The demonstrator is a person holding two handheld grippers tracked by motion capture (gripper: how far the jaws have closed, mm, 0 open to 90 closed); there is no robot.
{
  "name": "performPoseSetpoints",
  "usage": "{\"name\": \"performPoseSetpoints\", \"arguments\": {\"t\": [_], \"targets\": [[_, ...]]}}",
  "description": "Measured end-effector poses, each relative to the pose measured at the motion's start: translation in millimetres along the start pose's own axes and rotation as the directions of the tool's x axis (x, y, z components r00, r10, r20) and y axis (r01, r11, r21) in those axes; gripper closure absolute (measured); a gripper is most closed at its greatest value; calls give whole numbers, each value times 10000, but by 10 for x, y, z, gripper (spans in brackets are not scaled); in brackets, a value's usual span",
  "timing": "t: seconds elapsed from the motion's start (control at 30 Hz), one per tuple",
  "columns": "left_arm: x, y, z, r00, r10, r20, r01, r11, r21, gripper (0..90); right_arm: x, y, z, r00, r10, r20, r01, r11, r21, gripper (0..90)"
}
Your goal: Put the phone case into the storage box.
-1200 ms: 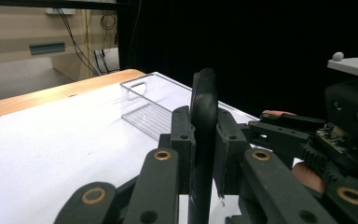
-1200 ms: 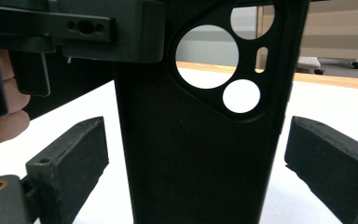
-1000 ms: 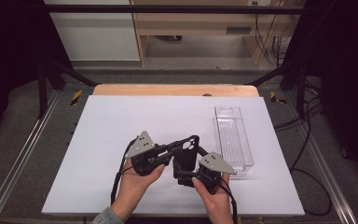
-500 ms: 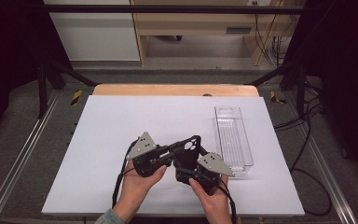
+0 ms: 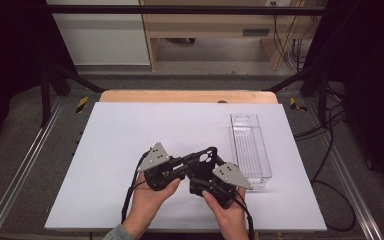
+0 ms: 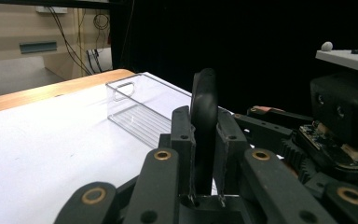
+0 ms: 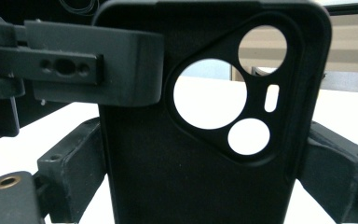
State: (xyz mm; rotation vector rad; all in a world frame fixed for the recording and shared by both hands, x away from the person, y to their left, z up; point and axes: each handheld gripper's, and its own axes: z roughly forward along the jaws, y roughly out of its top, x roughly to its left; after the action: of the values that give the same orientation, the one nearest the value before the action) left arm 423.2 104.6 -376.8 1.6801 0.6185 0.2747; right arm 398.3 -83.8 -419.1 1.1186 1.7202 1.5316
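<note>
A black phone case [image 5: 203, 159] with round camera cut-outs is held just above the white table top between both grippers. My left gripper [image 5: 194, 161] comes in from the left, shut on the case, which stands edge-on [image 6: 204, 88] between its pads [image 6: 182, 135]. My right gripper [image 5: 201, 174] comes in from the lower right. In the right gripper view the case's back [image 7: 196, 182] faces the camera with a jaw pressed on each long side, and one left finger [image 7: 88, 67] lies across its upper left. A hand holds each gripper.
A clear, empty plastic tray [image 5: 250, 145] lies lengthwise on the right of the white sheet [image 5: 130, 125], just right of the grippers, and is also seen in the left gripper view [image 6: 140, 109]. A wooden edge [image 5: 180, 96] runs along the far side. Cables hang off the right.
</note>
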Motion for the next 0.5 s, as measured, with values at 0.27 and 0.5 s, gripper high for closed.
{"name": "performPoseSetpoints", "arguments": {"t": [0.27, 0.5], "targets": [[-10, -2, 9, 10000, 11, 28, -11, 10000, 16, 807, -2, 0, -1, 10000, -27, -20, 27, 10000, -17, 72], [-18, -6, 16, 10000, 32, 49, -32, 10000, 69, 806, -5, -5, 7, 10000, -44, 20, 44, 10000, -7, 77]]}}
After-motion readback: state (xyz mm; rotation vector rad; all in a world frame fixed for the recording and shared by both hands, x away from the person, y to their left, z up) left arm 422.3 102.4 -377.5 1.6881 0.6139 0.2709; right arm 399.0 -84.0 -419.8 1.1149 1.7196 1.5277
